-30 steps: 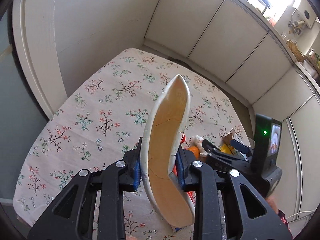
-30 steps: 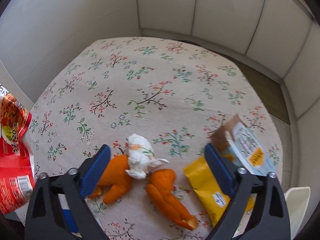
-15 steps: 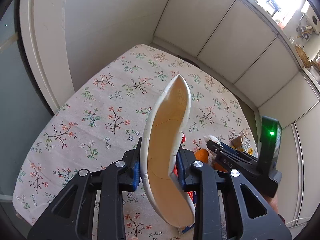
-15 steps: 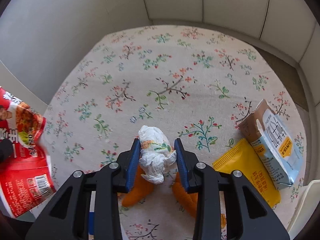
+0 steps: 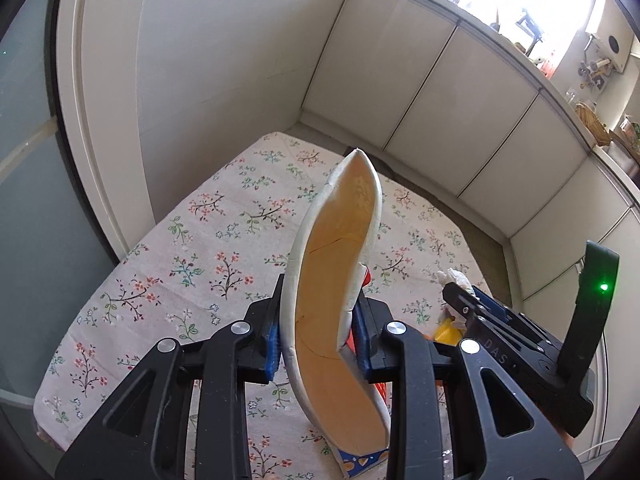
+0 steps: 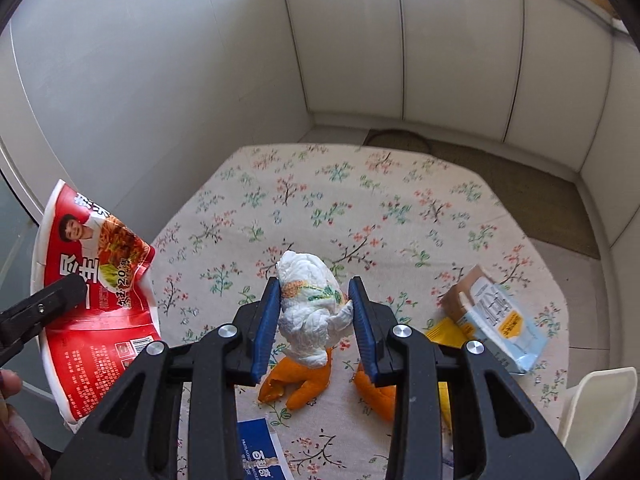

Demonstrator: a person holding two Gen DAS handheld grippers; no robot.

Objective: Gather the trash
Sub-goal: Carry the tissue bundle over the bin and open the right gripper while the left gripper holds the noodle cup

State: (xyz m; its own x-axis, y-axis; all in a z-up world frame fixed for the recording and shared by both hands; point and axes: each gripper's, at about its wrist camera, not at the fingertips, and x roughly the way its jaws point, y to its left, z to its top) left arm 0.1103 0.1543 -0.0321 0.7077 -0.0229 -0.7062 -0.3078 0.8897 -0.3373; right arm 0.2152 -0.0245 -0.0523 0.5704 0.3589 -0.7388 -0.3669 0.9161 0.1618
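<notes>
Up above the flowered table (image 6: 360, 208), the right tongs (image 6: 314, 316) are clenched on a crumpled tissue (image 6: 310, 304), orange peels (image 6: 304, 384) lying beneath. Left tongs (image 5: 318, 340) grip a squashed noodle bowl (image 5: 336, 300) upright

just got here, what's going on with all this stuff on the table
A person is clearing trash off a floral tablecloth with two handheld grippers. The left gripper is shut on a squashed noodle cup. The right gripper is shut on a crumpled tissue, above orange peels and snack packets.
</notes>
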